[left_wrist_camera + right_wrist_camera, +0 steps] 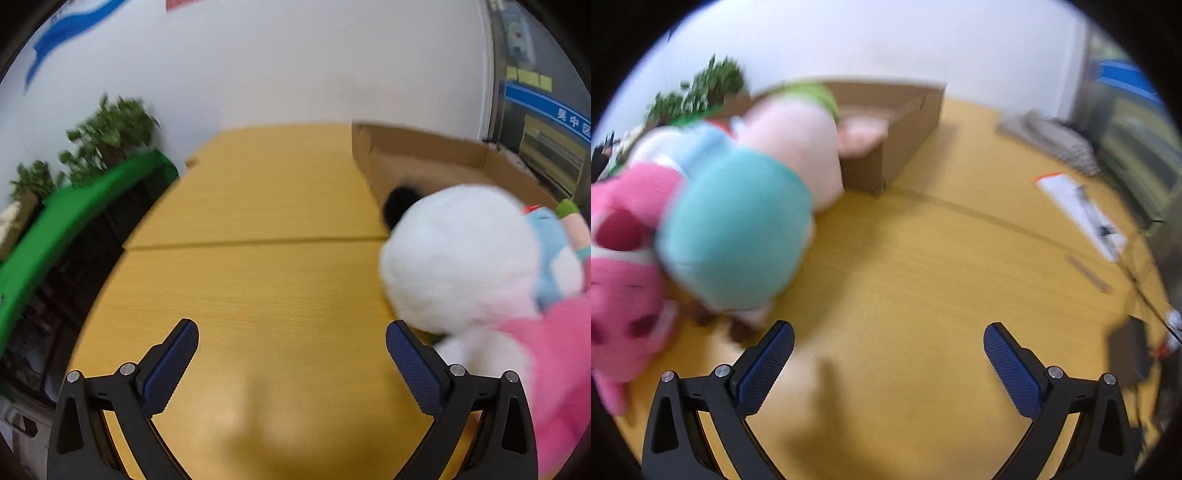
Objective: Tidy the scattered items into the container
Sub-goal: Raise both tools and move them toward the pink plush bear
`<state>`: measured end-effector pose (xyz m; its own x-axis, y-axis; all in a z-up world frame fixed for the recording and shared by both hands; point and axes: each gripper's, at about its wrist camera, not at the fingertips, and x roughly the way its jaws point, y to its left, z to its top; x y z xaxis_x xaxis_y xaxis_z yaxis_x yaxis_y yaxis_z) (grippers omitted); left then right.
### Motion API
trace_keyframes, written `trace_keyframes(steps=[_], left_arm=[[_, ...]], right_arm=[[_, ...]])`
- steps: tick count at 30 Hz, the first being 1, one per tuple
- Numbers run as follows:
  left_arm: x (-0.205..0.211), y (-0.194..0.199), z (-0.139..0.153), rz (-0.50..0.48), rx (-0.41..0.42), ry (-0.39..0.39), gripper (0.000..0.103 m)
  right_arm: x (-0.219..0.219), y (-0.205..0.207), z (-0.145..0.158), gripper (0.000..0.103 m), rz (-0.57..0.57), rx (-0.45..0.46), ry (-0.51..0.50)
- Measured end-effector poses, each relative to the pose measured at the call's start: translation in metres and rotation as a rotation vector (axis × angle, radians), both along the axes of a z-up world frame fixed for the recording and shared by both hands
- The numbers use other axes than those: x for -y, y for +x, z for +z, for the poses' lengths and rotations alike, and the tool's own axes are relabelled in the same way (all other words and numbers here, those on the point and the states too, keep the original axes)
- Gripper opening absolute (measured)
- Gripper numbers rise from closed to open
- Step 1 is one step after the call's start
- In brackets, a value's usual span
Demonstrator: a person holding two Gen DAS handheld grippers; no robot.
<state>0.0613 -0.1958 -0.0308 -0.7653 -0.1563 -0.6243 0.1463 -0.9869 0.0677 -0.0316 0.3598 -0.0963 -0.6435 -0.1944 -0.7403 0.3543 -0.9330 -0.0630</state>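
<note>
Both claws point(291, 343) point(888, 347) gape empty beside blurred plush toys point(731, 236).

Left gripper point(291, 354): jaws spread wide, bare yellow table point(258, 280) ahead between them. Right side blocked by white plush point(458, 258) and pink plush point(554, 354), which sit close against its right finger. Cardboard box point(424, 162) stands beyond them, far right.

Right gripper point(888, 356): jaws wide, open tabletop ahead and right. Left blocked by the plush pile: teal plush point(738, 229) nearest. Papers point(1082, 210) and cables point(1145, 273) crowd the far right edge.
</note>
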Motion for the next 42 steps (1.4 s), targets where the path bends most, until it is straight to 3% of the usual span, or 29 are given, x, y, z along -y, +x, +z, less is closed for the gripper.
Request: trace_keyframes(steps=[2, 5, 9, 14, 23, 42], left_arm=[[-0.030, 0.033, 0.026, -0.007, -0.063, -0.005, 0.103], [-0.082, 0.064, 0.050, -0.142, -0.115, 0.047, 0.103], [-0.142, 0.081, 0.067, -0.240, -0.157, 0.092, 0.103], [-0.177, 0.084, 0.074, -0.260, -0.142, 0.161, 0.103], [-0.190, 0.100, 0.061, -0.223, -0.128, 0.160, 0.103], [-0.188, 0.067, 0.034, -0.296, -0.071, 0.232, 0.103]], right_arm=[[0.005, 0.032, 0.032, 0.102, -0.043, -0.075, -0.009], [0.030, 0.069, 0.073, 0.102, -0.078, -0.162, -0.075], [0.080, 0.108, 0.098, 0.102, -0.061, -0.237, -0.164], [0.121, 0.124, 0.088, 0.102, -0.093, -0.156, -0.287], [0.138, 0.156, 0.080, 0.102, -0.171, -0.182, -0.174], [0.156, 0.137, 0.068, 0.102, -0.135, -0.147, -0.194]])
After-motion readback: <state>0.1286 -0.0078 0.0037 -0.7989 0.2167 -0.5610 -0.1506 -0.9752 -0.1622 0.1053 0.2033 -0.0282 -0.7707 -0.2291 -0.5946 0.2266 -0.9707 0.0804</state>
